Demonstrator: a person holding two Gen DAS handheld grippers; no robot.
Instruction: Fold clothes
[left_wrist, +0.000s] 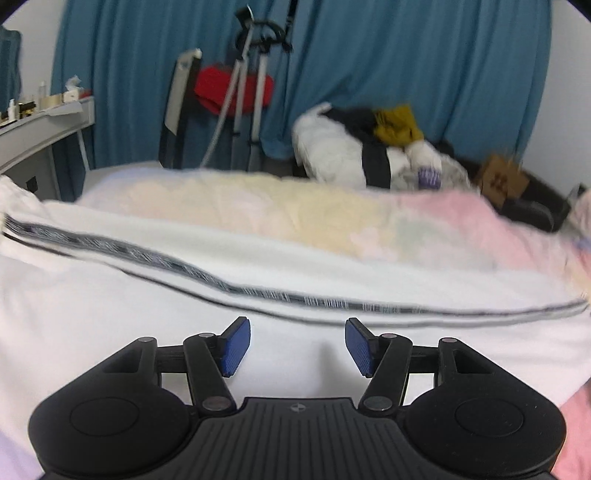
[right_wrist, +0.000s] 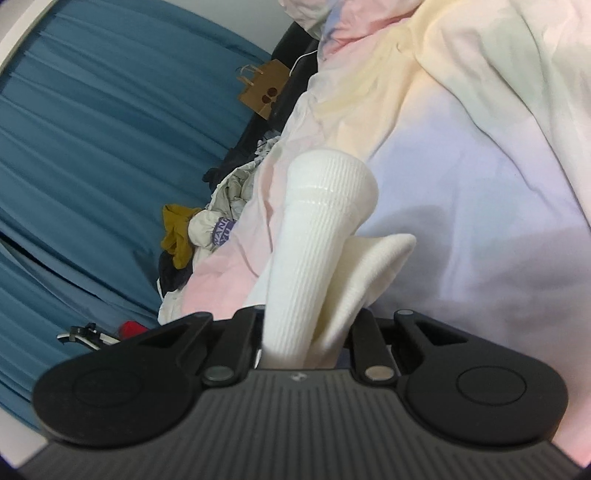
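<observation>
- Left hand-held gripper: jaws spread wide, blue pads clear of each other, nothing between them; it hovers over a white garment.
- White garment lies spread on the bed, right under and ahead of the left hand-held gripper; a dark patterned stripe runs across it just beyond the fingertips. View is motion-blurred.
- Pastel bed sheet (yellow, pink) lies beyond the white garment.
- Right hand-held gripper: clamped on a white ribbed sock; fingertips hidden by the fabric.
- Sock sticks out forward from the jaws, ribbed cuff at the far end, a second white fold beside it to the right, also coming out of the jaws.
- Behind the sock: the pastel sheet, rumpled.
- Clothes pile (white, black, mustard) sits past the far edge of the bed; brown paper bag just right of the pile.
- Blue curtain behind the pile; tripod and a red item left of the pile.
</observation>
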